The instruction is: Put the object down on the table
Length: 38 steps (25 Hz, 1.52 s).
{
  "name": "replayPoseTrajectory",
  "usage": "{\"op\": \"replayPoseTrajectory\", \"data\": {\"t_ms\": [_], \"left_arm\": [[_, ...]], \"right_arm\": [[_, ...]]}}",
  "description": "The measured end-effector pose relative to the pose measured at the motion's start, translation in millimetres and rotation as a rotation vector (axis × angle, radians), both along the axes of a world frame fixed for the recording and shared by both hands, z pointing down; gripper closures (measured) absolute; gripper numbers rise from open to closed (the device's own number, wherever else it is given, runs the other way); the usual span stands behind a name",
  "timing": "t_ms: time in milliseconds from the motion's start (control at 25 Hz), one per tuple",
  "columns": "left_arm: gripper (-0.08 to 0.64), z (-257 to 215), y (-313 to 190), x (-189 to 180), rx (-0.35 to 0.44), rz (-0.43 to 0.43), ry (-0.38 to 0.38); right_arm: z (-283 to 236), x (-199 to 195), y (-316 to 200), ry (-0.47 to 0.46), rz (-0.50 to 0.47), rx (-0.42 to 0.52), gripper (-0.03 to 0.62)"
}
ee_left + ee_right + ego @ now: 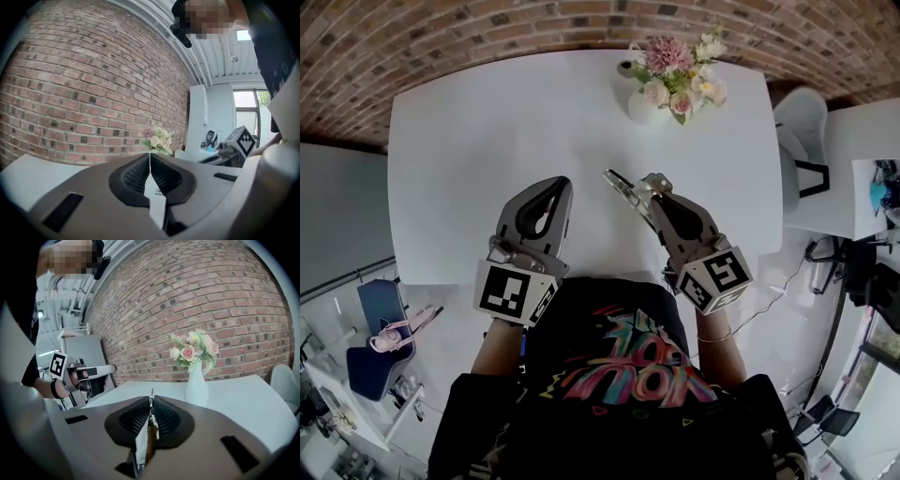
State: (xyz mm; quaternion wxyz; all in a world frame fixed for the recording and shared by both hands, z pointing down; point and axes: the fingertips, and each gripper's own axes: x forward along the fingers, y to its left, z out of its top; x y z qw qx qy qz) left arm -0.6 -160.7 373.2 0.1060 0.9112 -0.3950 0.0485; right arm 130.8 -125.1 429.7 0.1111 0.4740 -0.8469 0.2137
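The right claw [654,185] is clamping on the object [624,188], a thin flat metal piece. In the right gripper view the ribbed pads are pressing on the object [151,398] from both sides. Its edge is showing above the right claw [151,405], and a pale and brown part is hanging below the pads. In the head view the object is sticking out of the claw towards the far left. It is hanging over the middle of the white worktop [469,131], nearer the near edge than the far one, and is not lying on it.

The left claw [557,186] is hovering just beside it, towards the near left corner. In the left gripper view the left claw [150,158] is showing its pads meeting at the tips with nothing between them.

A white vase [642,103] of flowers [680,70] is standing at the far edge, towards the far right corner, well apart from both claws. A brick wall [197,296] is running behind the far edge.
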Motion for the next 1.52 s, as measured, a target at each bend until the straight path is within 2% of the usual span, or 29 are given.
{"op": "replayPoseTrajectory", "data": {"t_ms": [320,960,1520], "left_arm": [[0.535,8.8,-2.6,7.5,0.006,0.047,-0.022],[0.534,36.9,-15.6,15.6,-0.026,0.088,-0.055],[0.534,63.8,-24.0,27.4,-0.068,0.107,-0.068]], "right_arm": [[31.4,-5.2,2.9,0.011,-0.015,-0.057,0.545],[91.4,-3.0,-9.1,-0.024,0.048,-0.149,0.545],[123.1,-0.3,-17.0,-0.049,0.079,-0.202,0.545]]}}
